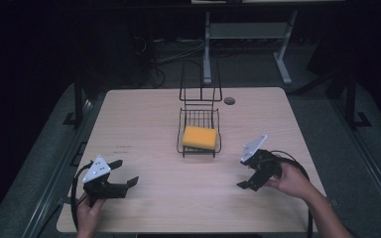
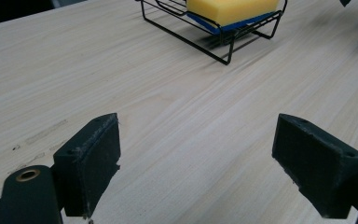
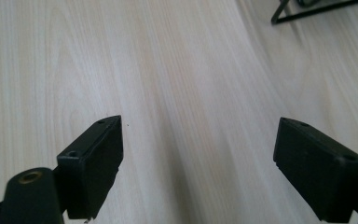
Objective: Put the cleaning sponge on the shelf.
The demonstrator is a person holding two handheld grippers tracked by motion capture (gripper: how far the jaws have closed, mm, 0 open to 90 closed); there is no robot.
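Left gripper [image 1: 123,173] low over table [image 1: 144,119], jaws wide, empty, right gripper [image 1: 250,172] likewise, sponge [image 1: 199,137] in rack [image 1: 200,106].

A light wood-grain table [image 1: 144,119] with rounded corners is seen, standing on a grey floor. A round grommet hole [image 1: 229,100] is set near its far edge. A black wire rack [image 1: 199,119] is placed directly on the top, just beyond the middle (its tall wire back faces away from the person). Faint dark marks [image 1: 124,147] are noted on the surface at the left.
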